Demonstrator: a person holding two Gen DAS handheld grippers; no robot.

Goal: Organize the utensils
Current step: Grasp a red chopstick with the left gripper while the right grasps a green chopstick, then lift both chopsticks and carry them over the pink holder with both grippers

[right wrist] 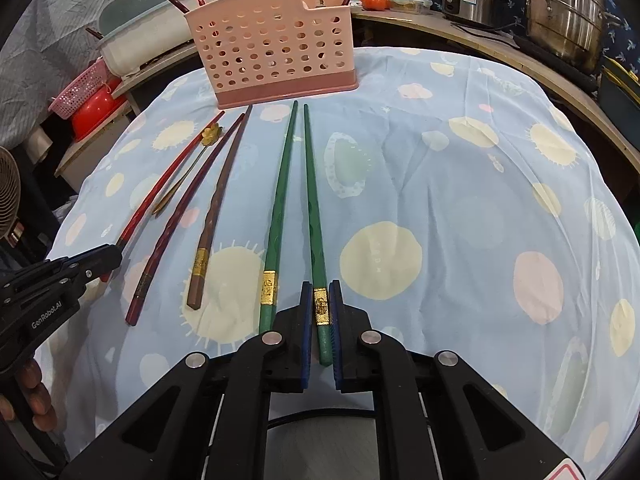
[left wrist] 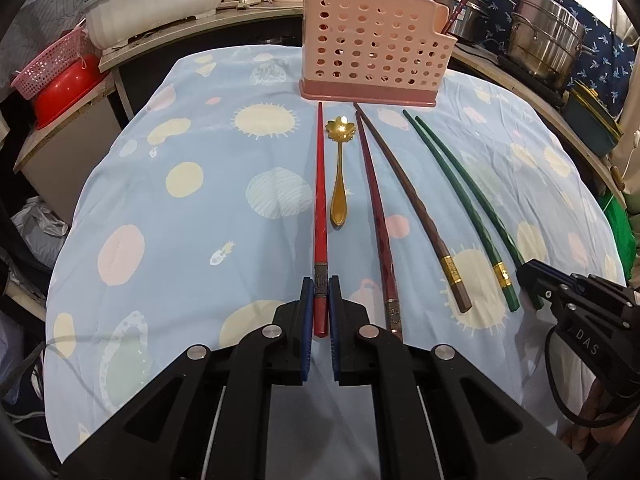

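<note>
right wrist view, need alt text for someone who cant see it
The right gripper is closed on the thick end of a green chopstick lying on a blue patterned tablecloth. Its green twin, three more chopsticks and a gold spoon lie to the left, before a pink holder.

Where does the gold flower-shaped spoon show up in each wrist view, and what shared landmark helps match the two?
Left wrist view: the gold spoon lies just above centre, between the bright red chopstick and the dark red chopstick.
Right wrist view: the same spoon sits in the left half, bowl toward the holder, between the same two chopsticks.
Shared landmark: the pink perforated holder at the cloth's far edge.
</note>
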